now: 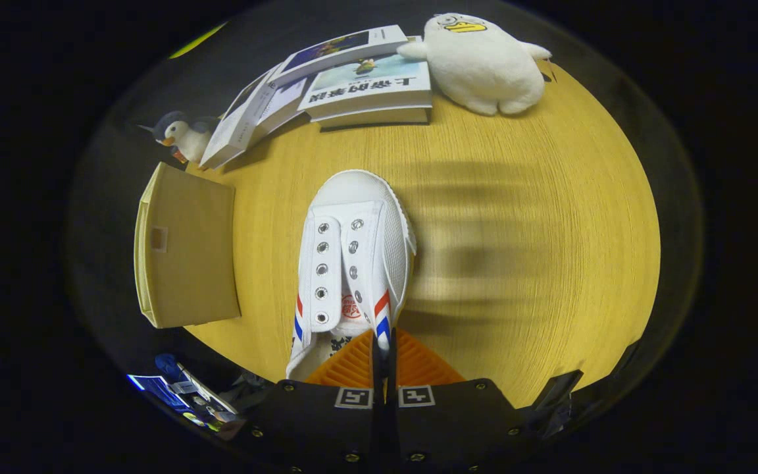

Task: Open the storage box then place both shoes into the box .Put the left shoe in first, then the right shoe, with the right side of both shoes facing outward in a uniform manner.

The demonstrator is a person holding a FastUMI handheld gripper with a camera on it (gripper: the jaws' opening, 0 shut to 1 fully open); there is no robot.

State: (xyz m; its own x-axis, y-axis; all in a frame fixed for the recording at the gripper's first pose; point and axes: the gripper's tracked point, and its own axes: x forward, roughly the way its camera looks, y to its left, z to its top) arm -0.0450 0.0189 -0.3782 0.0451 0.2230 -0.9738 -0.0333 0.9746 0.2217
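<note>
Gripper (pixel 382 359) pinches shoe (pixel 353 263), toe pointing ahead.

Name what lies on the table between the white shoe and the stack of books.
Nothing: in the gripper view, only bare wooden table separates the white shoe, pinched by the gripper, from the stack of books.

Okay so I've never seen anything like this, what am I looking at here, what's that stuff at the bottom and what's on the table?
The camera rides on a hand-held gripper and looks forward along its two fingers, closed together on the side wall of a white shoe. The shoe points away over a round wooden table. Beside it lies a beige storage box, shut. Beyond are books, a white plush duck and a small toy penguin.
</note>
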